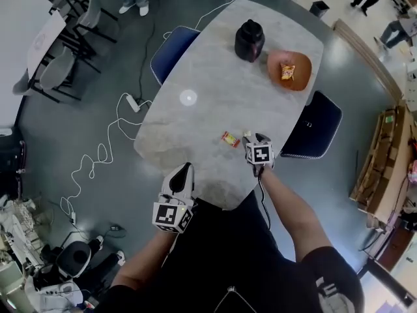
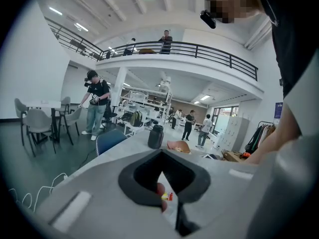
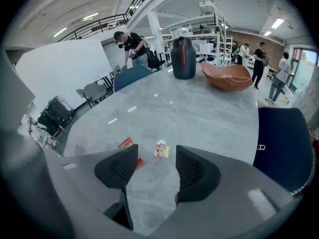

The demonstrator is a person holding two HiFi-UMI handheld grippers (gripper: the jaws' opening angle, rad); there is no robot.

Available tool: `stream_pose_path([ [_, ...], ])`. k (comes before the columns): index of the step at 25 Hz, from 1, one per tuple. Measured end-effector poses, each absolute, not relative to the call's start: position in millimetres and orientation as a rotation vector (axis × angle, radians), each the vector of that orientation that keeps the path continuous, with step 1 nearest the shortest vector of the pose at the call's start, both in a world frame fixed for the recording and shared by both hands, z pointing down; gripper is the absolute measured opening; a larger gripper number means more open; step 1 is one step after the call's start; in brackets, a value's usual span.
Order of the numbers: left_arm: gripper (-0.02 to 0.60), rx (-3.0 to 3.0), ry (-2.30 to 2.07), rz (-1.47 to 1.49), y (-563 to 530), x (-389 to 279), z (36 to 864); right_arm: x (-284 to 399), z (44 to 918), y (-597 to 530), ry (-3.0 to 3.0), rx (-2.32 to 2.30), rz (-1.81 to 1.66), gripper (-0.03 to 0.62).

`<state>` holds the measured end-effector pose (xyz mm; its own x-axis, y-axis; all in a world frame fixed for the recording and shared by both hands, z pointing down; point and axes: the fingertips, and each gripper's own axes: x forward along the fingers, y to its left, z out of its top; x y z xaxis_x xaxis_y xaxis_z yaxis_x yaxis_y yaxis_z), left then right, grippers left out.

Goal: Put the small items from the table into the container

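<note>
An orange bowl (image 1: 298, 78) at the table's far right holds a yellow-red packet (image 1: 287, 72). A red and yellow packet (image 1: 230, 139) and a small pale wrapped sweet (image 1: 247, 134) lie on the grey table (image 1: 215, 77) near its front edge. My right gripper (image 1: 255, 138) hovers just right of them, tilted down. In the right gripper view the right gripper (image 3: 156, 158) is open, with the sweet (image 3: 161, 150) just beyond its tips and the packet (image 3: 127, 144) partly behind the left pad. My left gripper (image 1: 186, 170) is at the table's near edge; the left gripper (image 2: 160, 153) is shut and empty.
A black jug (image 1: 249, 40) stands beside the bowl. A round white mark (image 1: 188, 97) sits mid-table. Blue chairs (image 1: 171, 49) (image 1: 317, 133) flank the table. A cable and power strip (image 1: 132, 102) lie on the floor to the left. People stand farther off.
</note>
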<state>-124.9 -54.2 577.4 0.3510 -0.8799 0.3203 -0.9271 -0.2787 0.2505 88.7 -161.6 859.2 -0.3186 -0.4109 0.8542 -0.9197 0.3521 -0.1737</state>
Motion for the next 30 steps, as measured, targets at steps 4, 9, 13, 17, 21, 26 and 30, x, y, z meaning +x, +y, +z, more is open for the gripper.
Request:
stream_pose_path([
  [4, 0.003, 2.172, -1.619, 0.201, -51.3, -133.3, 593.7, 91.6, 890.7, -174.5, -1.812, 1.200, 0.931, 0.279],
  [9, 0.003, 2.129, -1.638, 0.228, -48.1, -141.3, 607.0, 81.1, 913.2, -181.1, -1.748, 1.203, 0.892, 0.299],
  [13, 0.003, 2.125, -1.644, 0.225, -46.4, -143.2, 608.6, 77.9, 916.0, -183.4, -1.698, 1.202, 0.846, 0.175],
  [17, 0.003, 2.155, -1.641, 0.213, -47.1, -141.5, 601.5, 76.7, 893.9, -186.7, -1.732, 1.237, 0.832, 0.173],
  [21, 0.003, 2.210, -1.628, 0.183, -51.9, -134.2, 586.6, 80.8, 854.1, -190.6, -1.812, 1.292, 0.770, 0.173],
  [26, 0.003, 2.297, -1.597, 0.132, -58.4, -123.7, 566.1, 73.9, 764.4, -185.2, -1.987, 1.349, 0.614, 0.173],
  [30, 0.003, 2.380, -1.555, 0.091, -68.2, -101.4, 546.9, 83.5, 688.8, -177.6, -2.124, 1.437, 0.530, 0.173],
])
